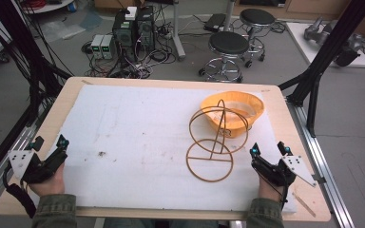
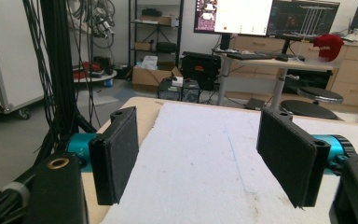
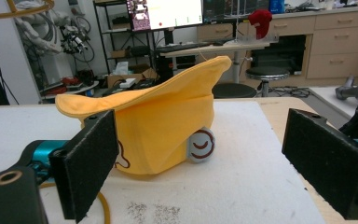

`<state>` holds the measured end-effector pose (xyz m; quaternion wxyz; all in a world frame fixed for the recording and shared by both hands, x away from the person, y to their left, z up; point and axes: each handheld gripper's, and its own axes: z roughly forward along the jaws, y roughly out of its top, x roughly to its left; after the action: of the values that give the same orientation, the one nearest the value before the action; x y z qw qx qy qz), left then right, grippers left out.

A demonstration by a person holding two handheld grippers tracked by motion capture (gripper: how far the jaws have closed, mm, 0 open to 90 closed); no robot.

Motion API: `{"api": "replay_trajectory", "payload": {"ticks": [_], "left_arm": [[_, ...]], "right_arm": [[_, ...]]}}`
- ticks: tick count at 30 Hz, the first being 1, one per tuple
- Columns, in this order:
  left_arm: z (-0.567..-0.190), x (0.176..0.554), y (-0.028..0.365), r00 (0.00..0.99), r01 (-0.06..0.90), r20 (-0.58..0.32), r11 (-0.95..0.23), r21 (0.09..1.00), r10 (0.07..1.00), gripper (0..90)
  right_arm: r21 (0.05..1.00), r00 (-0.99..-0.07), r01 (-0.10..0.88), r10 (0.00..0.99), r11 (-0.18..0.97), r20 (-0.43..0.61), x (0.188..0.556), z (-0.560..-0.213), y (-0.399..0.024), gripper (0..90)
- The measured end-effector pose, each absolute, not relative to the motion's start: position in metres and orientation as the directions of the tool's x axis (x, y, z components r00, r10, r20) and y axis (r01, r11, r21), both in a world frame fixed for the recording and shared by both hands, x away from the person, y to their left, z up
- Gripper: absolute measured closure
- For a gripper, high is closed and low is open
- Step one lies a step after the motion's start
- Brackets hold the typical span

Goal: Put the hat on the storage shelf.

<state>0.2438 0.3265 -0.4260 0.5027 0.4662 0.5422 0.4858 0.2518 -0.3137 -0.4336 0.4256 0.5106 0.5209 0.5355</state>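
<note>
A: Grippers first, since they are sitting nearest. What is each one doing?

B: The left hand-held gripper (image 1: 47, 153) is resting at the near left corner of the table (image 1: 43, 133), its jaws standing wide apart with nothing but white padding (image 2: 205, 154) showing between them. The right hand-held gripper (image 1: 268, 151) is sitting near the near right corner, jaws just as wide and holding nothing.

A: And what is lying in front of the right one?

B: A wire stand (image 1: 212, 142) is standing just beside it, towards the middle, with a flat ring on the padding, an upright post and a tilted hoop above. Beyond that, towards the far right corner, a yellow cap (image 3: 158, 121) is lying against the stand's upper hoop, apparently brim up and opening upward. In the right gripper view it is sitting straight ahead between the jaws, well short of contact.

A: How is it likely handling?

B: I am judging it light and soft; the fabric crown is probably collapsing under a pinch, while the brim is looking stiffer. Gripping the brim's edge, or the crown's rim, seems safest. The thin stand is looking light too, so it may be tipping if nudged.
</note>
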Motion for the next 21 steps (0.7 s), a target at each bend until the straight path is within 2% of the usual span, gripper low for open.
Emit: {"api": "replay_trajectory", "payload": {"ticks": [21], "left_arm": [[-0.4279, 0.2473, 0.3239, -0.023, 0.040, -0.097, 0.098, 0.994, 0.995, 29.5]], "right_arm": [[0.992, -0.120, 0.079, 0.987, -0.101, 0.110, 0.2519, -0.4333, -0.3138, 9.6]]}}
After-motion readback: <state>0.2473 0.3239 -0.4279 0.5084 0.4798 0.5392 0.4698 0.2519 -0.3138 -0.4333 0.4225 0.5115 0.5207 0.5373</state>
